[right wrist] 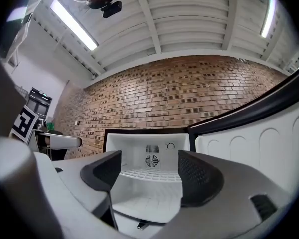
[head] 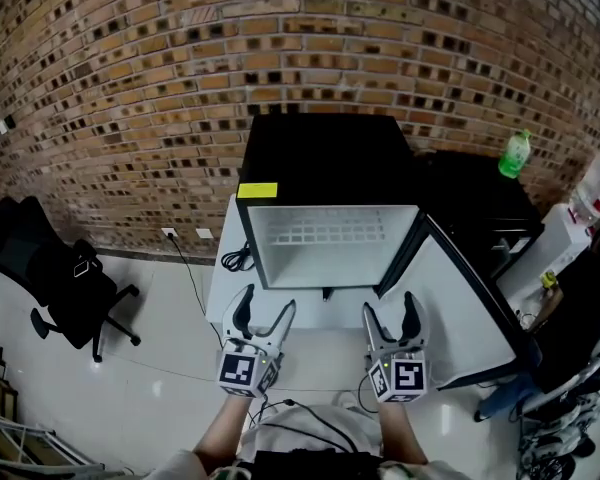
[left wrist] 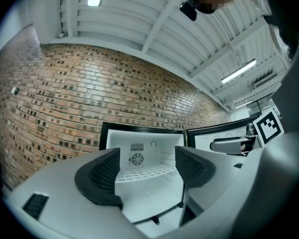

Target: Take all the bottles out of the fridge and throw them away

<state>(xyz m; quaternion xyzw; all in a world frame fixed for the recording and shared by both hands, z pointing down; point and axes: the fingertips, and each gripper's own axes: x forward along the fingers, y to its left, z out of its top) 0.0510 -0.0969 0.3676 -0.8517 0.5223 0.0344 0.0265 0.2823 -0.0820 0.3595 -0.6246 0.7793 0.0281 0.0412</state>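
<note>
- I am holding the left gripper and the right gripper side by side in front of the fridge, both pointing about level at its opening.
- The left gripper's jaws are standing spread apart; in the left gripper view, only the white inside of the fridge is showing between them.
- The right gripper's jaws are also standing wide apart and are pinching nothing; the right gripper view is looking through the gap to the fridge's back wall.
- The fridge is black and is standing against the brick wall, with a yellow sticker on its top front edge.
- Its door is hanging open to the right.
- Inside I am seeing a white wire shelf and a round fan on the back wall.
- A green bottle is standing upright on a dark surface to the right of the fridge, behind the door and well apart from both grippers.
- A black chair is standing on the floor at the left, near the wall.
</note>
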